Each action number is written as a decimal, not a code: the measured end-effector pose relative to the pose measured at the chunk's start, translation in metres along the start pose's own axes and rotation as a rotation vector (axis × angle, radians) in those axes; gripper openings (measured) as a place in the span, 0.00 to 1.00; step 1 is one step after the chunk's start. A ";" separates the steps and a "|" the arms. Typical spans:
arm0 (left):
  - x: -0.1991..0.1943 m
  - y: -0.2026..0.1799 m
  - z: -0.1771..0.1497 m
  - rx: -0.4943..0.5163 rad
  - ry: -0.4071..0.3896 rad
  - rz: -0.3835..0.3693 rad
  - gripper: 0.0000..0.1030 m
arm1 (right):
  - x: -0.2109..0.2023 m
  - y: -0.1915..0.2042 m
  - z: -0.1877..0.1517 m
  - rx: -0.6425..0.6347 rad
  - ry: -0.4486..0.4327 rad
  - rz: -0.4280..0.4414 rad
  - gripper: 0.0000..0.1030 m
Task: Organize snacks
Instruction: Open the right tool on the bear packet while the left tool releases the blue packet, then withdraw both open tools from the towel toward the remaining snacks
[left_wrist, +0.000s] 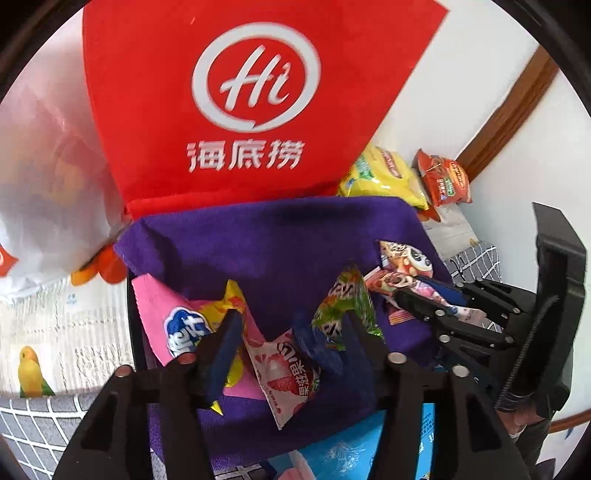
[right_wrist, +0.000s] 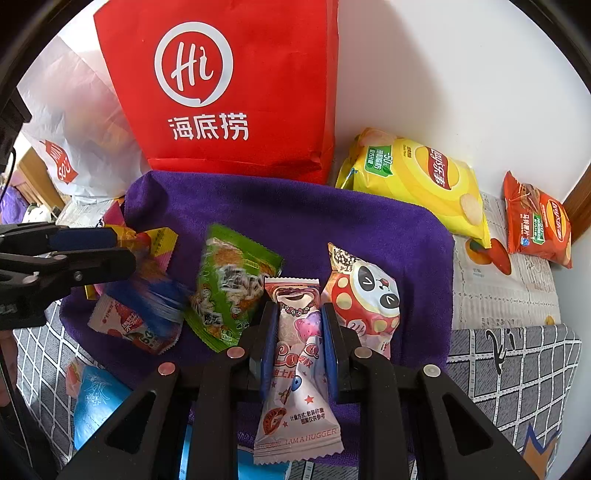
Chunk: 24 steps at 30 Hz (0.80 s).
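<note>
Several snack packets lie on a purple towel. My right gripper is shut on a pink bear-print packet, next to a red panda packet and a green packet. My left gripper is open over a strawberry packet, with a blue blurred packet, the green packet and a pink and yellow packet near its fingers. The left gripper also shows at the left of the right wrist view.
A red Haidilao bag stands behind the towel, a white plastic bag to its left. A yellow chip bag and an orange chip bag lie at the right by the wall. A light blue pack lies at front left.
</note>
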<state>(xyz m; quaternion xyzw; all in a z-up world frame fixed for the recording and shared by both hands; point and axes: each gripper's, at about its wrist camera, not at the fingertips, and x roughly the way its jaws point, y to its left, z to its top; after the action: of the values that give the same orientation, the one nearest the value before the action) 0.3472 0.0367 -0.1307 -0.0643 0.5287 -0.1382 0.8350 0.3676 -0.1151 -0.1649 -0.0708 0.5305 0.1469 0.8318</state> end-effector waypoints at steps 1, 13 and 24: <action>-0.002 -0.002 0.000 0.008 -0.010 0.008 0.60 | 0.000 0.000 0.000 -0.001 0.000 -0.001 0.22; -0.018 0.011 0.005 -0.033 -0.035 0.001 0.61 | -0.001 0.000 0.000 -0.002 -0.003 -0.003 0.22; -0.036 0.021 0.006 -0.079 -0.051 -0.026 0.62 | -0.012 0.010 0.001 -0.038 -0.057 -0.007 0.39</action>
<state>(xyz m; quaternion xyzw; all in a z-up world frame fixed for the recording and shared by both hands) 0.3415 0.0669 -0.1026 -0.1077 0.5113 -0.1266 0.8432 0.3602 -0.1071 -0.1538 -0.0842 0.5034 0.1559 0.8457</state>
